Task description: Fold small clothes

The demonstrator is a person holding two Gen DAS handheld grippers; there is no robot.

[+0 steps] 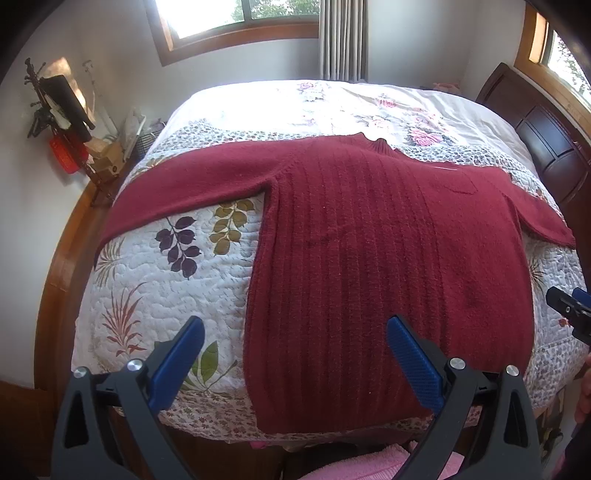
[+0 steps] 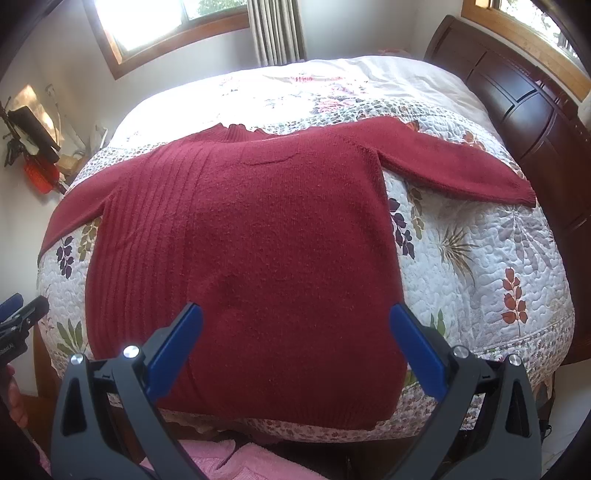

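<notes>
Two hand-held grippers agape | red sweater (image 2: 258, 258) flat | writing unreadable

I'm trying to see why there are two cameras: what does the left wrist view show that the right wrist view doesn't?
Only the left wrist view shows the left gripper head on, open, and the sweater's left sleeve at full length.

Only the right wrist view shows the right gripper head on, open, and the right sleeve out to its cuff.

Both show the red sweater lying flat on the floral quilt, collar away from the cameras, the dark headboard and a window.
</notes>
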